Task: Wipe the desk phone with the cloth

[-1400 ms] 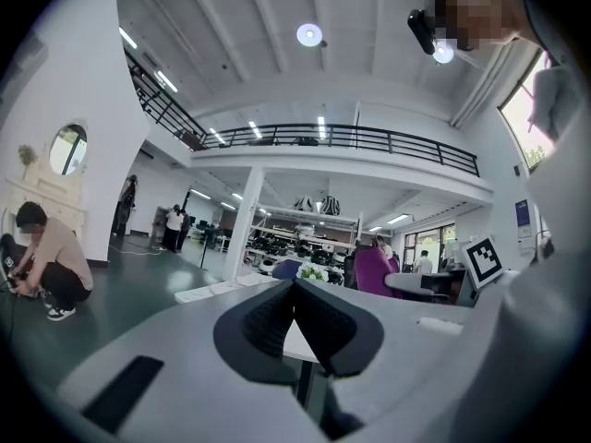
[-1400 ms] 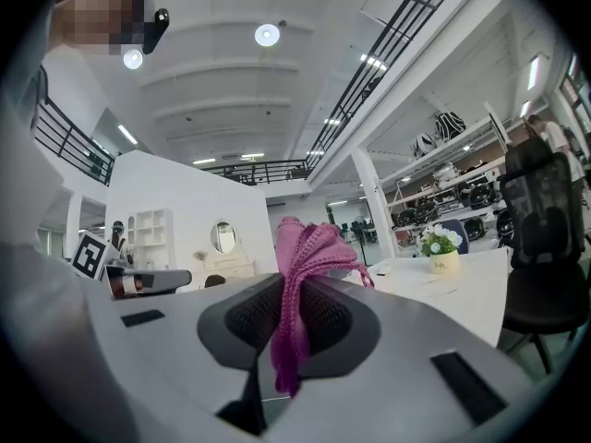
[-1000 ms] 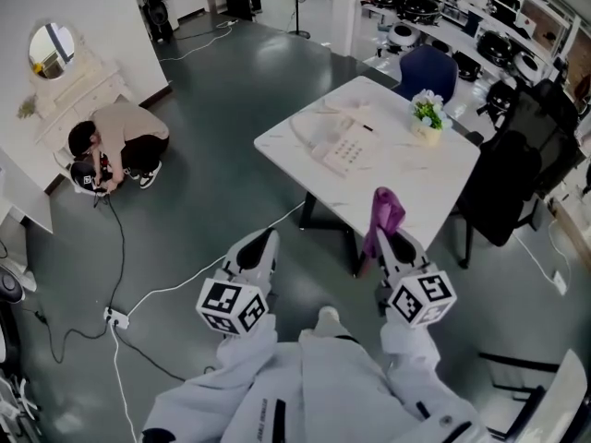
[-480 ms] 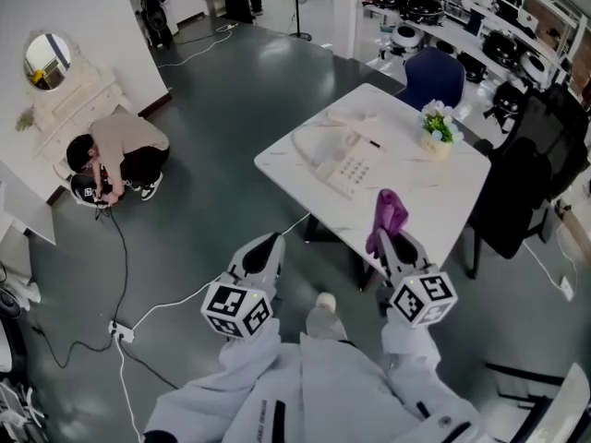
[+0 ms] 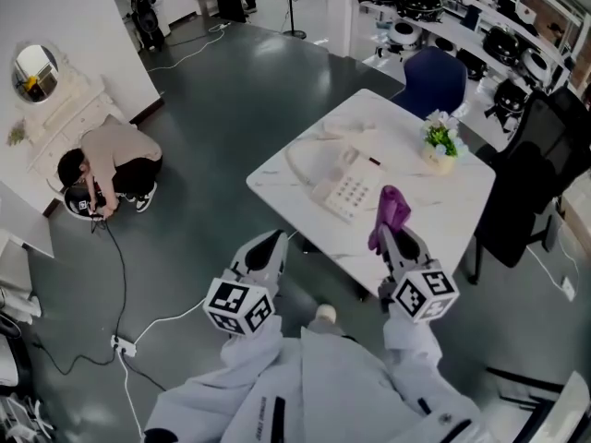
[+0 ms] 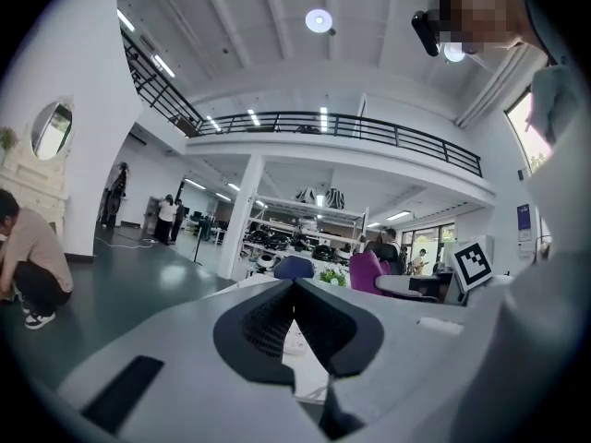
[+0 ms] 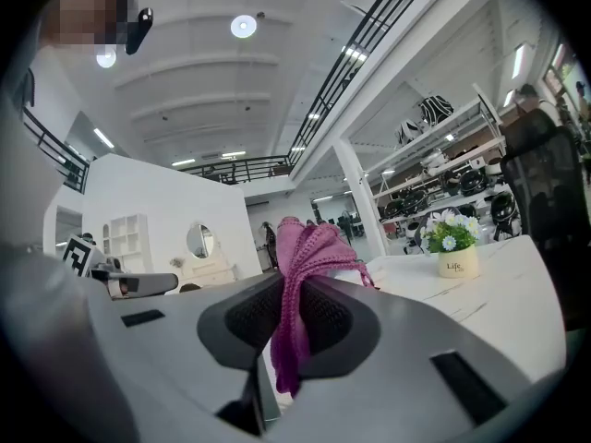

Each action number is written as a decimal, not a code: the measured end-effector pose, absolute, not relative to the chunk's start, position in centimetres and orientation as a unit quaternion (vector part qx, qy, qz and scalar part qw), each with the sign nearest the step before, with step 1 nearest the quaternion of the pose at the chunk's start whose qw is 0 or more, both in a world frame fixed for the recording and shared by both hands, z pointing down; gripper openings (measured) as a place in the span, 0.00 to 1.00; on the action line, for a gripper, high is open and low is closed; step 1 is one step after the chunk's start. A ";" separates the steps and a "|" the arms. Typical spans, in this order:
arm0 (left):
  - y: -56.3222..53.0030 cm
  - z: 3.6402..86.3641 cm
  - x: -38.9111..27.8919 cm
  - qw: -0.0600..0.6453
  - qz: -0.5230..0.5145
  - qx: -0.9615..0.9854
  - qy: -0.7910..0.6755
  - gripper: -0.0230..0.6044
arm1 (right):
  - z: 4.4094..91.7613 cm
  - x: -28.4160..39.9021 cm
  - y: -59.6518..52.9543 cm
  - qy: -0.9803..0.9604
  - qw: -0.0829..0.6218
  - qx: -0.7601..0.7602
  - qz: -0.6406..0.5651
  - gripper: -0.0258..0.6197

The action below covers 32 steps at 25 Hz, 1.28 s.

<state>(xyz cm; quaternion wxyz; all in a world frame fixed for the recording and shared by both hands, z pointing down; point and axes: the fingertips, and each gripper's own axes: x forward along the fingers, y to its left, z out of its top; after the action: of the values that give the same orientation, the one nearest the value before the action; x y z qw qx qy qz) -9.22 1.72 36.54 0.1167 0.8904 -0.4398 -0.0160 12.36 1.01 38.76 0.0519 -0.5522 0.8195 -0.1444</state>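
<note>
Clamping purple cloth (image 7: 309,243), right hand-held gripper (image 7: 294,284) faces a "Life" pot (image 7: 459,264); left hand-held gripper (image 6: 295,284) closed.

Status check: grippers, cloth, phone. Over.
Right hand-held gripper shut on purple cloth; left hand-held gripper shut, empty. Desk phone on white table, not yet touched. Path clear; flower pot stands beyond the phone.

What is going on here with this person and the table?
A person stands at a white table, holding a claw in each hand. The right claw is shut on a purple cloth, held up by the table's near edge. The left claw is shut and empty. The desk phone lies on the table, not yet touched by the cloth.
</note>
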 end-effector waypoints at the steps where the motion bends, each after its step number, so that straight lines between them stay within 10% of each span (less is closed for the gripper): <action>1: 1.0 36.5 -8.9 0.116 -0.015 0.891 -0.438 0.03 | 38.9 12.7 0.3 0.818 0.053 -0.554 -0.146 0.10; 32: -14.0 41.8 0.3 0.160 0.042 0.920 -0.354 0.03 | 43.2 20.1 -14.7 0.786 -0.035 -0.604 -0.129 0.10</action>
<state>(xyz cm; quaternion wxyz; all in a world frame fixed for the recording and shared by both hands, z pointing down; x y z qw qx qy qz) 0.35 -14.05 41.76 0.1601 0.9204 -0.3544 0.0418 20.10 -14.74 43.21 -0.0346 -0.6036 0.7860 -0.1294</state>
